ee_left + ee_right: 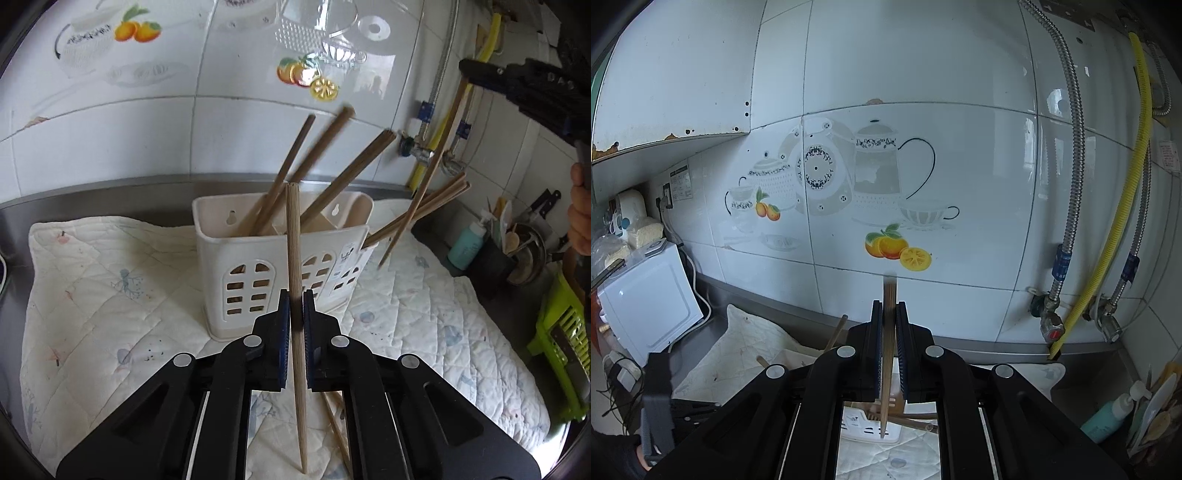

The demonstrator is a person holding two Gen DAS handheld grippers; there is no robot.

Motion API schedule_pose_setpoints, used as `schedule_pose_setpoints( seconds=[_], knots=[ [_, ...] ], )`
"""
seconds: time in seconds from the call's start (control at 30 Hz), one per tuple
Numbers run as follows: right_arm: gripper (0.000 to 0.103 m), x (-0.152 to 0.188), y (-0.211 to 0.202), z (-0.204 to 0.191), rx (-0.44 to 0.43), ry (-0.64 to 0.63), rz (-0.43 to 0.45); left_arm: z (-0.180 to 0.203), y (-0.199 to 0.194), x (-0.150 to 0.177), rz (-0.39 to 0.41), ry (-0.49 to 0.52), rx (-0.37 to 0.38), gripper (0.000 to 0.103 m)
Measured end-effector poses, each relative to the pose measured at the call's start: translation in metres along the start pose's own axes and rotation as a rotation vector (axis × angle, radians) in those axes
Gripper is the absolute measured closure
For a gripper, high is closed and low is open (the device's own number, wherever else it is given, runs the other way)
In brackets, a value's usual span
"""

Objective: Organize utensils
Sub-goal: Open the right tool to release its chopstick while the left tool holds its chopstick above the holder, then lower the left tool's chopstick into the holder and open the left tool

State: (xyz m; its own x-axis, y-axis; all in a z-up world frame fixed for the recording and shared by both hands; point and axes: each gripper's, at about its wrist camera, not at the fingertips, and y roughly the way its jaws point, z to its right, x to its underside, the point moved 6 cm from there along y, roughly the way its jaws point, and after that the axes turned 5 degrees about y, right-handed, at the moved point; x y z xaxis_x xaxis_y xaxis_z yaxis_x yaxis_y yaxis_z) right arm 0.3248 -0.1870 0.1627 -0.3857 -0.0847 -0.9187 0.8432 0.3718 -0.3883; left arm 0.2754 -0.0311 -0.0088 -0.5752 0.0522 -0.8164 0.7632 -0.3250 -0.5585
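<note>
Chopsticks [280, 192] lean in cream holder [258, 266] on quilted cloth [110, 288] | left gripper [296, 306] clamps upright chopstick [295, 258] | right gripper [888, 317] pinches another chopstick [887, 350]

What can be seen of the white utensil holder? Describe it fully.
The utensil holder looks like cream-white plastic: a boxy caddy with arched window-like cutouts in its front, keyhole hanging slots in its taller back wall, and inner dividers. It stands upright on the quilted cloth, near the tiled wall. Several brown chopsticks lean in it, tilted rightward, and more jut out at its right end. Neither gripper touches it; the right wrist view shows only a sliver of it.
</note>
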Motion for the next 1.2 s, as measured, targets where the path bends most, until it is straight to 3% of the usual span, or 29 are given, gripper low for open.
schedule_pose_setpoints(
  seconds=[0.4, 0.63, 1.0, 1.2],
  knots=[
    [0.096, 0.005, 0.008, -0.001, 0.003, 0.003, -0.022, 0.0, -0.06, -0.02, 0.153, 0.012, -0.053, 0.098],
    [0.096, 0.019, -0.001, 0.006, -0.006, 0.027, -0.024, -0.01, -0.089, -0.052, 0.247, 0.0, -0.083, 0.098],
    [0.095, 0.071, -0.029, 0.016, 0.0, 0.04, -0.063, -0.028, -0.106, -0.137, 0.405, 0.011, -0.188, 0.098],
    [0.083, 0.13, -0.036, 0.042, 0.035, 0.098, -0.142, -0.036, -0.08, -0.146, 0.394, -0.015, -0.198, 0.098]
  ],
)
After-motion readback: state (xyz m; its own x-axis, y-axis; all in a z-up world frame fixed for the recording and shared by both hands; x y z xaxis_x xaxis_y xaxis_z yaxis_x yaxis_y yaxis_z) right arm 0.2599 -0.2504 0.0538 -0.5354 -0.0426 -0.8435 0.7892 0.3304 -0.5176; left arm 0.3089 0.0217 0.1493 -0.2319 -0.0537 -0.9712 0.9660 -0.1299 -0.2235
